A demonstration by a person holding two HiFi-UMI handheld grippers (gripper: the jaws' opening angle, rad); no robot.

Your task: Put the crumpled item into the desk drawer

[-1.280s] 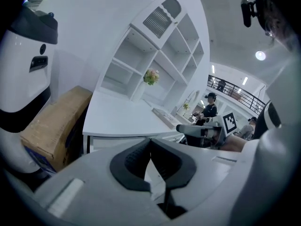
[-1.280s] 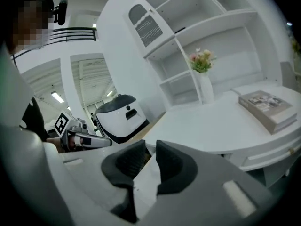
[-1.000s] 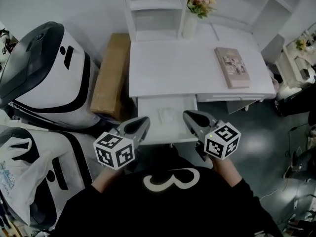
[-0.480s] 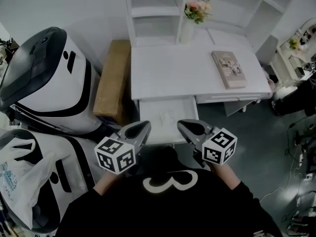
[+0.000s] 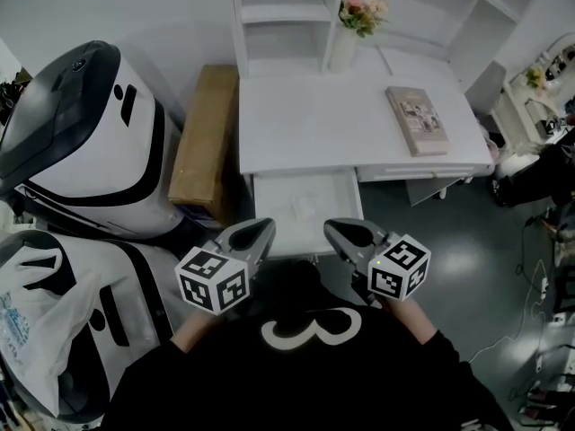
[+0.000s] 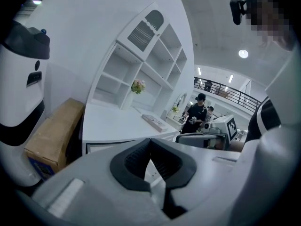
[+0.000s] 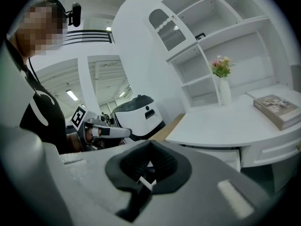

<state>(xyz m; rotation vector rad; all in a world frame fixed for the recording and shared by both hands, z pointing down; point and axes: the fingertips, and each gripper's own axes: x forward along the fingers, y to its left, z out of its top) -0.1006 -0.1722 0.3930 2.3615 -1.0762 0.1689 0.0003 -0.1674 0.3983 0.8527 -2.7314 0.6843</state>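
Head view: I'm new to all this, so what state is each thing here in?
Drawer: open.
Crumpled item: lying inside it.
Left tongs: shut, empty.
Right tongs: shut, empty.
Book: closed, lying flat.
Vase: upright.

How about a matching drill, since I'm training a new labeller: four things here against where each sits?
1 crumpled item; 2 book; 3 flower vase; 4 cardboard box.
A beside the desk, left in the head view; B at the desk's back edge; C in the open drawer; D on the desk's right part.
Pairs: 1-C, 2-D, 3-B, 4-A.
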